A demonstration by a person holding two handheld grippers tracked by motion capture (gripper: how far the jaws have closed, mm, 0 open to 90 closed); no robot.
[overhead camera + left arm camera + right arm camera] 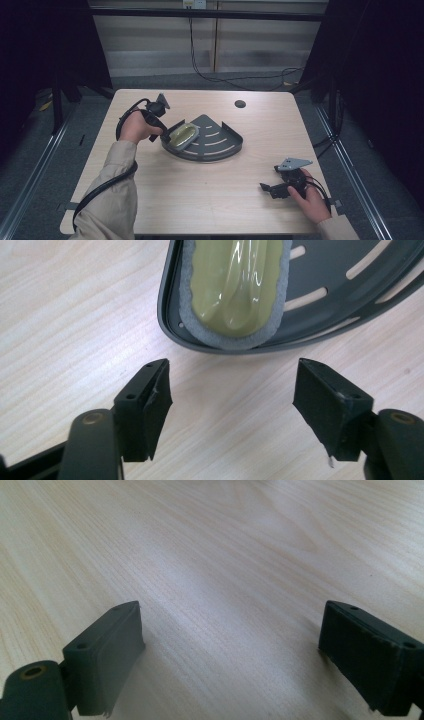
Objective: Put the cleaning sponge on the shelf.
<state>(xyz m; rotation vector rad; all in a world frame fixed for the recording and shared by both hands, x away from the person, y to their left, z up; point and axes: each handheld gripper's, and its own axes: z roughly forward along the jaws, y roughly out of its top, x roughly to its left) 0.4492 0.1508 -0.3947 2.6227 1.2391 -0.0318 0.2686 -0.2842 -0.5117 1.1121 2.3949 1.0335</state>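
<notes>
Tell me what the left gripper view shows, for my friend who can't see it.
The left gripper hangs open just above a pale wooden table, with nothing between its two black jaws. Just ahead of it lies a dark grey slotted tray, and in the tray's near end sits a shiny olive-green pad with a fuzzy grey rim.

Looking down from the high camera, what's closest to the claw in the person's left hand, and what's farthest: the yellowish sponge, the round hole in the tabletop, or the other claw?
From the left claw, high view:
1. Yellowish sponge, right beside it, in the grey corner tray.
2. Round hole, farther along the table's far edge.
3. Right claw, farthest, near the table's front right.
</notes>
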